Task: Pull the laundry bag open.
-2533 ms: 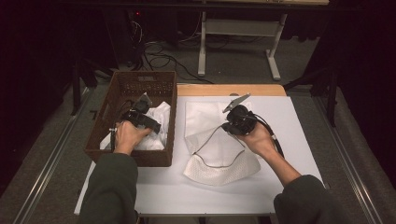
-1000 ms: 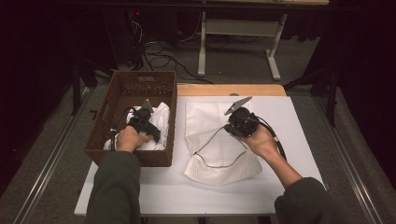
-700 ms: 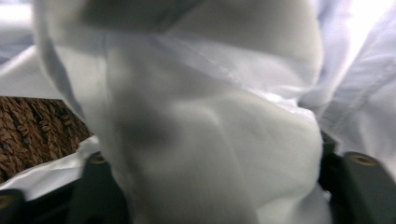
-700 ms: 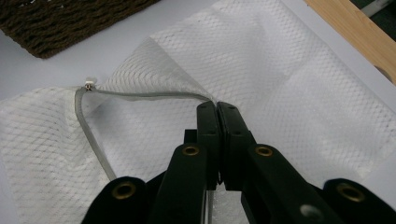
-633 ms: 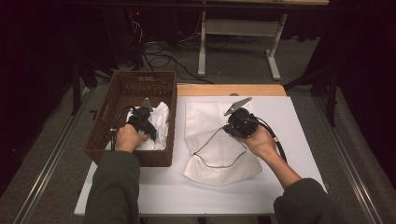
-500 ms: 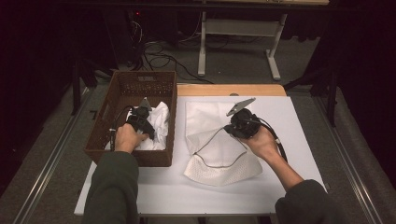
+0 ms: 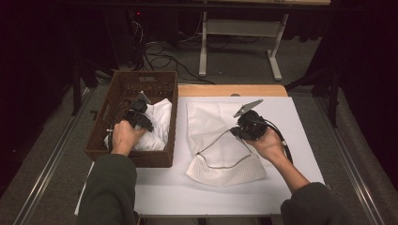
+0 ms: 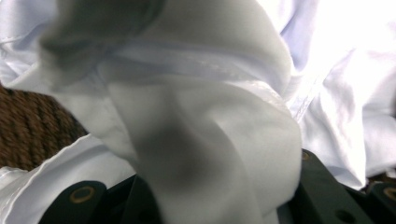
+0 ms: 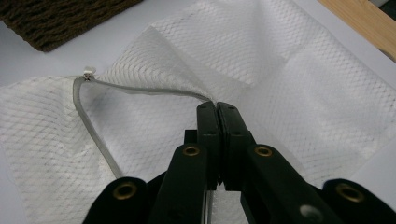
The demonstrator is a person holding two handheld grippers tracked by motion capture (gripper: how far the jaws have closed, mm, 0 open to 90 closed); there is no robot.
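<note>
The left tongs (image 7: 141,110) had just closed on the white cloth (image 8: 205,140) in the basket (image 7: 117,89), ready for bagging; the right tongs (image 9: 217,109) stayed clenched on the mesh bag's (image 9: 289,79) rim.

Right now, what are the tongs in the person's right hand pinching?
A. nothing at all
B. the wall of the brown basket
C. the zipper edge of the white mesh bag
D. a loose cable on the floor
C: in the right gripper view the right tongs are closed on the grey zipper edge at the mouth of the white mesh bag, which lies flat on the table.
</note>
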